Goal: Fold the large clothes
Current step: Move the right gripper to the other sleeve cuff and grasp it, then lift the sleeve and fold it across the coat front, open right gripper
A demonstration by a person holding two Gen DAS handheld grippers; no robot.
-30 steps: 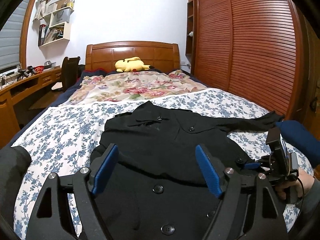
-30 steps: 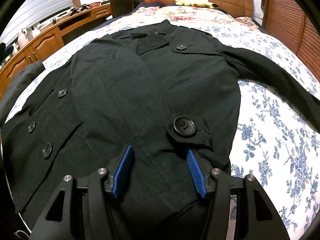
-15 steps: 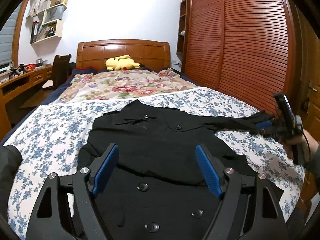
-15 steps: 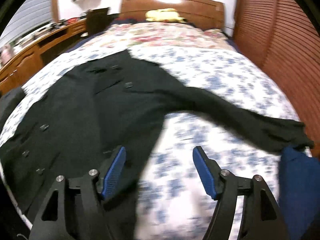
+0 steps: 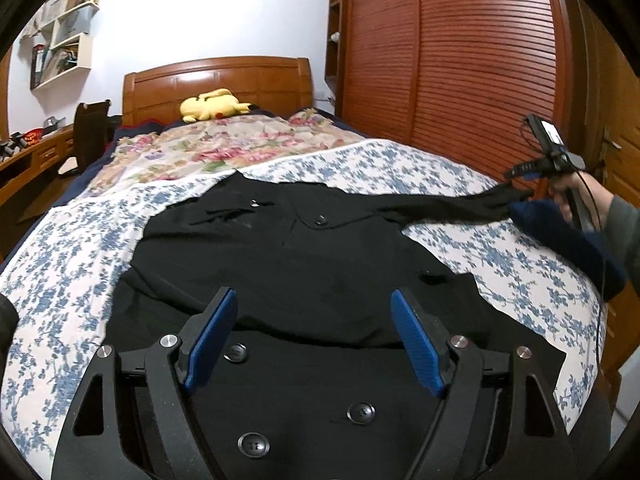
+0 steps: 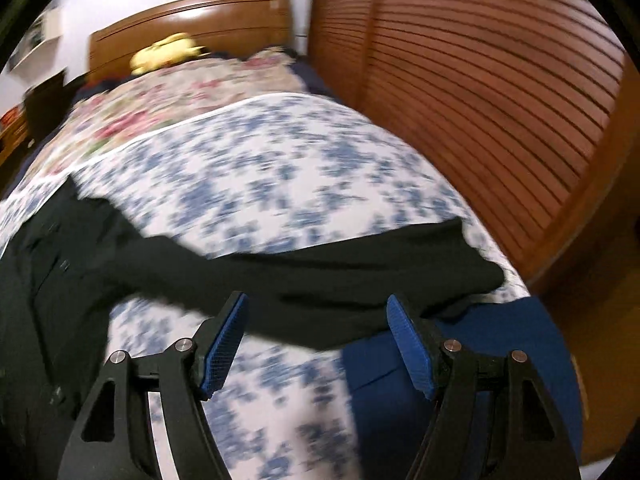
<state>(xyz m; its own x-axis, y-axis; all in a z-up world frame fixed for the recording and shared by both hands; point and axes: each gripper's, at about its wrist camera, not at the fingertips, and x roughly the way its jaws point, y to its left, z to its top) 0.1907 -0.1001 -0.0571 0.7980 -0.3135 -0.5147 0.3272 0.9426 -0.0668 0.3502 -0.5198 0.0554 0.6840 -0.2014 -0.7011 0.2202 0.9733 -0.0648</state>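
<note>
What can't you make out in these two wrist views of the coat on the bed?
- Left wrist view: the black coat hem is hidden behind the left gripper.
- Right wrist view: motion blur smears the bedspread; coat buttons are unreadable.
- Right wrist view: the sleeve cuff edge is partly covered by the right gripper fingers.
- Left wrist view: the shelf contents are too small.

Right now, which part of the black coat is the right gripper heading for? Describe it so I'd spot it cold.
Start at the bed with the blue-flowered sheet, where the black coat lies spread out. Its one outstretched sleeve runs toward the slatted wooden wardrobe. The cuff end touches a dark blue cloth, directly ahead of the right gripper, whose jaws are open.
</note>
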